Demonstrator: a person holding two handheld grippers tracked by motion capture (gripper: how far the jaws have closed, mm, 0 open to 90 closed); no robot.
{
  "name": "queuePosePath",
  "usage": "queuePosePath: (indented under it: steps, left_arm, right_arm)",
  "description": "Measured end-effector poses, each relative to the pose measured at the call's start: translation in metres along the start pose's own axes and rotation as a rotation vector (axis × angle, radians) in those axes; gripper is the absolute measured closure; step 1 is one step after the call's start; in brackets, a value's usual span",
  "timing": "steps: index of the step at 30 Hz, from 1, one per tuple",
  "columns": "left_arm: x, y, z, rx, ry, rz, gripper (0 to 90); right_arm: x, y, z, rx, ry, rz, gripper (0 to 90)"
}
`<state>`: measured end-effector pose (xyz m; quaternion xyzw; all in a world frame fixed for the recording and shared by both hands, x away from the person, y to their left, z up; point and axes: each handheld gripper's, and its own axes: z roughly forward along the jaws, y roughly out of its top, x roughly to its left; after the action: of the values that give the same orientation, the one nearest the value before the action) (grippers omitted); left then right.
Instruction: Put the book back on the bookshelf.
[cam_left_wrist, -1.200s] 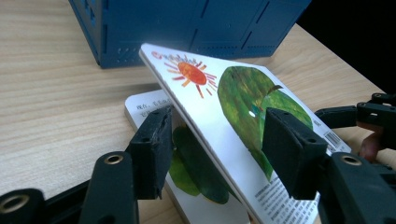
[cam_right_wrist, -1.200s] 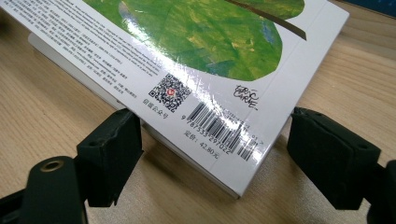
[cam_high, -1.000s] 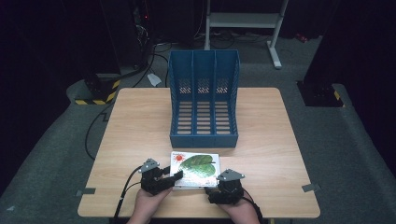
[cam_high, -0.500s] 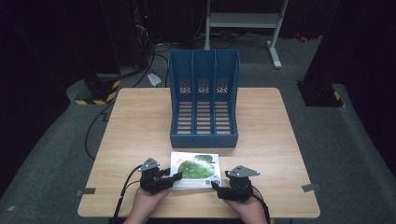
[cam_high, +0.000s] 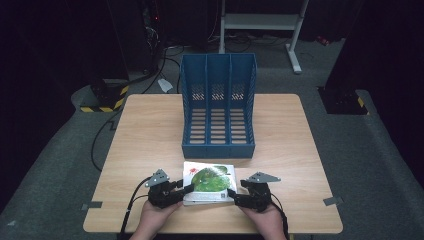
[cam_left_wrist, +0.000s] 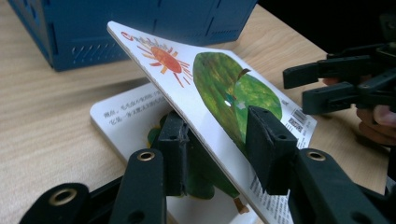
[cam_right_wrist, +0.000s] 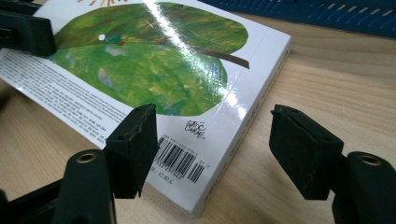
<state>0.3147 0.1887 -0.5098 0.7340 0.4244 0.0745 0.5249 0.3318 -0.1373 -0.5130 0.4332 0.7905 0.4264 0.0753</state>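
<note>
Left gripper view: left gripper (cam_left_wrist: 219, 154) has its jaws on either side of the book's (cam_left_wrist: 224, 98) lifted back cover, one pad under the board, one over the green leaf picture. They have just been closing; a sliver of gap may remain, so I read them as not yet pressing. Cover tilts up from the jaws toward the blue rack (cam_left_wrist: 140, 23); inner pages lie flat on the table (cam_left_wrist: 42, 121) below.

Right gripper (cam_right_wrist: 210, 149) view: jaws apart, also just closing, straddling the near corner of the book (cam_right_wrist: 154, 70) by the barcode, no contact.

High view: left gripper (cam_high: 186, 189) at the book's (cam_high: 209, 181) left edge, right gripper (cam_high: 233, 195) at its right, rack (cam_high: 218, 107) just beyond.

Judgement: better to flatten the cover and grip all the boards before any lift; pinching the cover alone lets the book hang open.

Book's long axis runs across, jaw to jaw; spine sits on the right gripper's side.
</note>
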Motion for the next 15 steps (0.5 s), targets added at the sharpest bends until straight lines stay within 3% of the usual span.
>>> queuePosePath:
  steps: [6,11,12,15]
  left_arm:
    - [-0.005,0.002,-0.004,-0.03,-0.015,0.065,62.8]
    - [-0.01,0.002,-0.007,-0.048,-0.016,0.129,63.7]
    - [-0.012,0.002,-0.008,-0.053,-0.016,0.135,63.8]
    - [-0.015,0.003,-0.01,-0.064,-0.015,0.172,63.9]
  right_arm:
    - [-0.003,0.019,0.0,-0.003,-0.054,-0.007,27.5]
    - [-0.004,0.012,0.002,-0.014,-0.001,0.01,26.5]
    - [-0.003,0.011,0.002,-0.009,0.007,-0.007,25.9]
    - [-0.003,0.007,-0.001,-0.032,0.005,-0.007,25.5]
